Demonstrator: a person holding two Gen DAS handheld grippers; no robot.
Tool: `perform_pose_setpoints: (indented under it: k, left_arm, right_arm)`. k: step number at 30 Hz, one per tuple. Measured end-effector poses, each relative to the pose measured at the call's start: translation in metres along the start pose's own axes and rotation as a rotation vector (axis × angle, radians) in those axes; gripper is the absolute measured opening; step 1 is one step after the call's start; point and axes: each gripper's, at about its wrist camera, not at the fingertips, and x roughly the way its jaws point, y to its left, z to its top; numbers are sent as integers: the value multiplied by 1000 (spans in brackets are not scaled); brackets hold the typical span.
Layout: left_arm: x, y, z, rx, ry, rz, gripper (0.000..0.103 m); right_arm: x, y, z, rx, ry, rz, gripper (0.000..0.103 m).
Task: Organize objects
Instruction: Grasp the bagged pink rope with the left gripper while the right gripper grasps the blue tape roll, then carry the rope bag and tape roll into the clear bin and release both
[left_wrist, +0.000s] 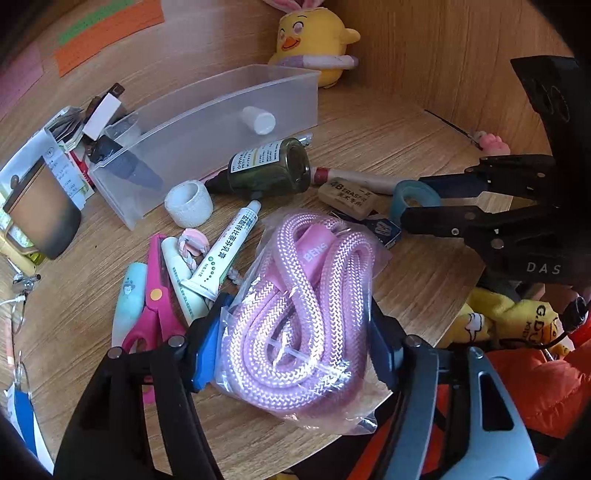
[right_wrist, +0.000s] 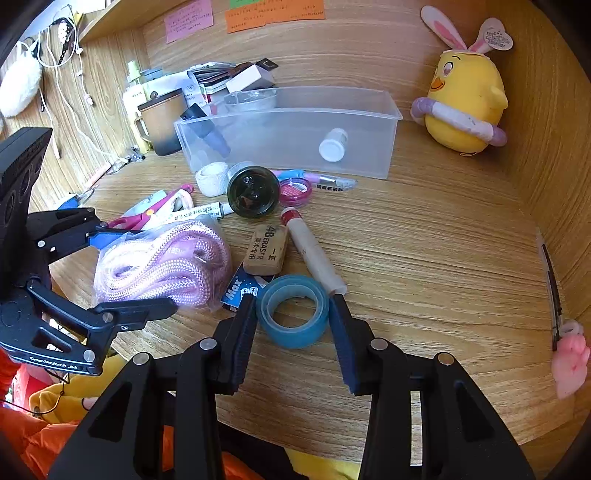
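At the near edge of the wooden table (right_wrist: 424, 258), the left hand-held gripper (left_wrist: 291, 350) has its blue-padded fingers spread around a coiled pink rope in a clear plastic bag (left_wrist: 299, 306), the pads pressing lightly on the bag's two sides. Just right of the bag, the right hand-held gripper (right_wrist: 293, 314) stands spread around a blue roll of tape (right_wrist: 293, 312) lying flat on the table, its pads beside the roll; whether they touch it I cannot tell. A tan rectangular eraser (right_wrist: 266, 249) and a white tube with a red cap (right_wrist: 314, 251) lie just beyond the tape. A dark green glass bottle (right_wrist: 253, 191) lies on its side farther back, in front of a translucent plastic bin (right_wrist: 369, 110) holding a small white bottle (right_wrist: 332, 144). A yellow plush chick (right_wrist: 467, 101) sits in the far right corner.
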Motion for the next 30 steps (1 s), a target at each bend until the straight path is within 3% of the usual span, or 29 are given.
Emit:
perform_pose_setpoints:
  k: [12,24,25,27,28,30]
  left_arm:
    - [-35,22,8,-107,-108,32,64]
    - [-61,62,46,-199,-256,57,61]
    - [-61,63,49,-197,-259,56,56]
    - [-58,67,54,-195,-247,38,33]
    - [-56,68,56,-193,-235,29,12]
    - [-52,70,58,-187,-220,30,12]
  right_arm:
    - [-18,0,19,9,-72,16,36]
    - [-19,-8,65,20,-158,13,36]
    - [-18,-9,70,22,-163,14,36]
    - [-14,-11,78,26,-166,20,37]
    - [-12,-11,81,29,-164,26,37]
    - [-7,-12,86,30,-157,38,37]
